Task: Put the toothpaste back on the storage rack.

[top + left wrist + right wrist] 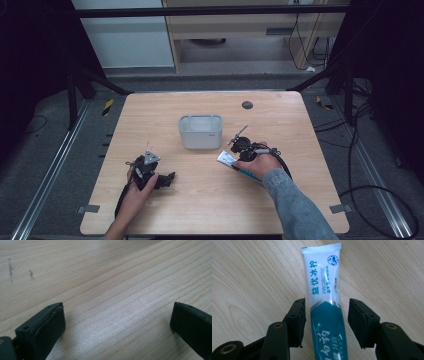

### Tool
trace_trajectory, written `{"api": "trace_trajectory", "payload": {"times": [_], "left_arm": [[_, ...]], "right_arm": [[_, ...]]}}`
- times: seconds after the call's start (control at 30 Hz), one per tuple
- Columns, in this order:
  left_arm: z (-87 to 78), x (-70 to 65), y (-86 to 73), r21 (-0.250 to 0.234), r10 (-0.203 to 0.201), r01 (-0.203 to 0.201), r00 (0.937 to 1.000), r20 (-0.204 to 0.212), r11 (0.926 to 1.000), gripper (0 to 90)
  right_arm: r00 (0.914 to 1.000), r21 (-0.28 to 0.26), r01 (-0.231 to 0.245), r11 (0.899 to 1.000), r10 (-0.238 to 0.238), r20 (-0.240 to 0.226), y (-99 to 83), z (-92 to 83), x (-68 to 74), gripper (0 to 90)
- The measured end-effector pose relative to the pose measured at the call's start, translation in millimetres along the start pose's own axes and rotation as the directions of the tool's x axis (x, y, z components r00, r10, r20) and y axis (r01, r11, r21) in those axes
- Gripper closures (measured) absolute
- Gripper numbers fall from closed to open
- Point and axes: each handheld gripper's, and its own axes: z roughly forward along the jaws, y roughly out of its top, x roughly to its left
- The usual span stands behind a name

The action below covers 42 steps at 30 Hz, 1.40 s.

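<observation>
our right tongs (327,315) straddle the toothpaste tube (325,302) lying flat on the bench (200,200) near the grey tub (201,132), half open, one pad touching, not gripping. soft, light, slippery; we'd pinch mid-body. left tongs (117,322) gape wide, empty.

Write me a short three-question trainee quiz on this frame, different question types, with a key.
1. True or false: the toothpaste tube lies between the right gripper jaws.
2. The left gripper has between its jaws: A) a tube B) nothing, bare table C) a cap.
3. What stands mid-table beyond both grippers?

Key: 1 true, with a gap showing at one pad. 2 B. 3 A grey bin, open at the top.
</observation>
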Motion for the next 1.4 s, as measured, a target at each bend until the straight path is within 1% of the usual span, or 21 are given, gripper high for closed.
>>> {"api": "trace_trajectory", "payload": {"times": [0.13, 0.17, 0.2, 0.3, 0.33, 0.4, 0.47, 0.5, 0.57, 0.67, 0.73, 0.87, 0.9, 0.93, 0.97, 1.0, 1.03, 1.17, 1.23, 1.27, 1.4], "left_arm": [[0.1, 0.1, 0.1, 0.0, 0.001, -0.001, 1.0, 0.001, 1.0, 0.0], [0.1, 0.1, 0.1, 0.0, 0.001, -0.001, 1.0, 0.001, 1.0, 0.0], [0.1, 0.1, 0.1, 0.0, 0.001, -0.001, 1.0, 0.001, 1.0, 0.0], [0.1, 0.1, 0.1, 0.0, 0.001, -0.001, 1.0, 0.001, 1.0, 0.0], [0.1, 0.1, 0.1, 0.0, 0.001, -0.001, 1.0, 0.001, 1.0, 0.0], [0.1, 0.1, 0.1, 0.0, 0.001, -0.001, 1.0, 0.001, 1.0, 0.0], [0.1, 0.1, 0.1, 0.0, 0.001, -0.001, 1.0, 0.001, 1.0, 0.0], [0.1, 0.1, 0.1, 0.0, 0.001, -0.001, 1.0, 0.001, 1.0, 0.0], [0.1, 0.1, 0.1, 0.0, 0.001, -0.001, 1.0, 0.001, 1.0, 0.0], [0.1, 0.1, 0.1, 0.0, 0.002, -0.002, 1.0, 0.001, 1.0, 0.0], [0.1, 0.1, 0.1, 0.0, 0.001, -0.001, 1.0, 0.001, 1.0, 0.0], [0.1, 0.1, 0.1, 0.0, 0.001, -0.001, 1.0, 0.001, 1.0, 0.0], [0.1, 0.1, 0.1, 0.0, 0.002, -0.002, 1.0, 0.002, 1.0, 0.0], [0.1, 0.1, 0.2, 0.0, 0.002, -0.002, 1.0, 0.002, 1.0, 0.0], [0.2, 0.1, 0.2, 0.0, 0.002, -0.002, 1.0, 0.002, 1.0, 0.0], [0.2, 0.1, 0.2, 0.0, 0.002, -0.002, 1.0, 0.002, 1.0, 0.0], [0.2, 0.1, 0.2, 0.0, 0.002, -0.002, 1.0, 0.002, 1.0, 0.0], [0.2, 0.1, 0.2, 0.0, 0.002, -0.002, 1.0, 0.002, 1.0, 0.0], [0.2, 0.1, 0.2, 0.0, 0.002, -0.002, 1.0, 0.002, 1.0, 0.0], [0.2, 0.1, 0.2, 0.0, 0.002, -0.002, 1.0, 0.002, 1.0, 0.0], [0.2, 0.1, 0.2, 0.0, 0.002, -0.002, 1.0, 0.002, 1.0, 0.0]], "right_arm": [[1.0, 0.016, 0.008, 1.0, -0.008, 0.0, 0.5, 4.7, -1.0, 48.2], [1.0, 0.021, -0.001, 1.0, 0.001, 0.002, 0.8, 5.7, -0.8, 48.2], [1.0, 0.023, 0.007, 1.0, -0.007, 0.003, 0.8, 6.6, -1.7, 48.3], [1.0, 0.034, -0.007, 0.999, 0.007, 0.0, 1.1, 8.8, -2.0, 48.3], [1.0, 0.034, 0.001, 0.999, -0.001, 0.0, 1.2, 9.7, -3.0, 48.3], [1.0, 0.041, -0.009, 0.999, 0.009, -0.003, 1.7, 10.5, -2.5, 48.3], [1.0, 0.043, 0.0, 0.999, 0.0, -0.007, 1.7, 11.9, -2.6, 48.3], [0.9999, 0.046, -0.007, 0.999, 0.007, -0.007, 1.9, 12.2, -1.9, 48.3], [1.0, 0.048, 0.005, 0.999, -0.005, -0.006, 2.2, 13.5, -2.3, 48.5], [1.0, 0.058, 0.003, 0.998, -0.002, -0.004, 2.3, 15.2, -2.0, 48.8], [1.0, 0.058, -0.002, 0.998, 0.002, -0.004, 2.5, 16.2, -2.1, 48.9], [1.0, 0.064, 0.006, 0.998, -0.005, -0.005, 3.0, 18.0, -3.4, 48.8], [1.0, 0.067, -0.007, 0.998, 0.007, -0.004, 3.1, 18.3, -2.5, 48.9], [1.0, 0.064, 0.006, 0.998, -0.005, -0.004, 2.9, 19.0, -3.2, 48.9], [1.0, 0.072, -0.004, 0.997, 0.005, -0.004, 3.4, 19.0, -2.3, 48.9], [1.0, 0.071, 0.003, 0.997, -0.002, -0.006, 3.2, 19.5, -2.7, 48.9], [1.0, 0.073, -0.004, 0.997, 0.004, -0.005, 3.5, 19.7, -2.2, 48.9], [1.0, 0.072, -0.005, 0.997, 0.005, -0.008, 4.3, 20.2, -2.1, 49.4], [0.9999, 0.071, 0.005, 0.997, -0.004, -0.01, 4.1, 20.2, -2.9, 49.5], [1.0, 0.073, -0.002, 0.997, 0.002, -0.009, 4.5, 20.1, -2.6, 50.0], [0.9999, 0.071, 0.002, 0.997, -0.001, -0.012, 4.6, 20.1, -3.1, 51.0]]}}
